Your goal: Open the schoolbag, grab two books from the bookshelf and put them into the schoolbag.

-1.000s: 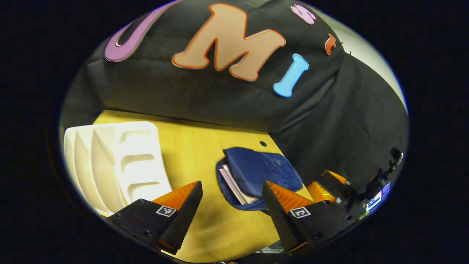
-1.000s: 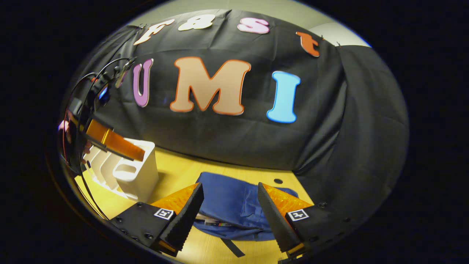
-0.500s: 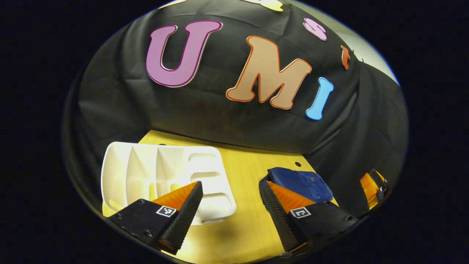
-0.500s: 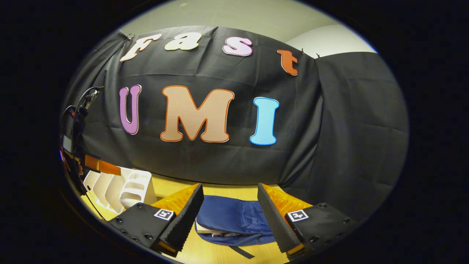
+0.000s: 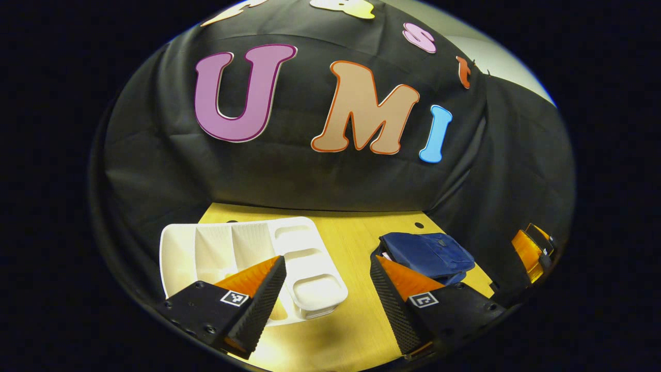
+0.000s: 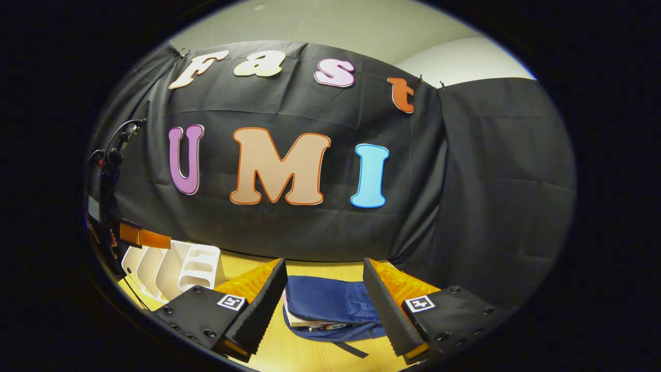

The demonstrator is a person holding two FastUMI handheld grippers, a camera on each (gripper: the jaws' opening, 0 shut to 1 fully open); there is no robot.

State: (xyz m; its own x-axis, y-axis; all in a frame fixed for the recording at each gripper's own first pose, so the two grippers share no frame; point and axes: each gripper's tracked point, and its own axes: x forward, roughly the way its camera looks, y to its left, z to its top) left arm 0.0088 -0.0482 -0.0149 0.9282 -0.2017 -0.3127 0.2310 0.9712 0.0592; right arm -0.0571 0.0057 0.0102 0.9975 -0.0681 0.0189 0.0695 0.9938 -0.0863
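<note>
1. Two risks start at the left: the white bookshelf (image 5: 248, 258) stands with its slots bare, so another reach there would close on nothing, and a low pass by the left gripper (image 5: 325, 305), jaws spread and holding nothing, could knock the light rack along the wooden table (image 5: 356, 227).
2. The blue schoolbag (image 6: 330, 302) lies flat on the table to the right of the bookshelf, its mouth open toward the camera and the books (image 6: 310, 324) showing as pale edges inside. I judge they could slide out if the bag is nudged or lifted by its far end.
3. The right gripper (image 6: 325, 305) hangs released above the bag; its fingers hide both sides of the bag.
4. How many books are inside, and whether they sit fully in, is hard to tell.
</note>
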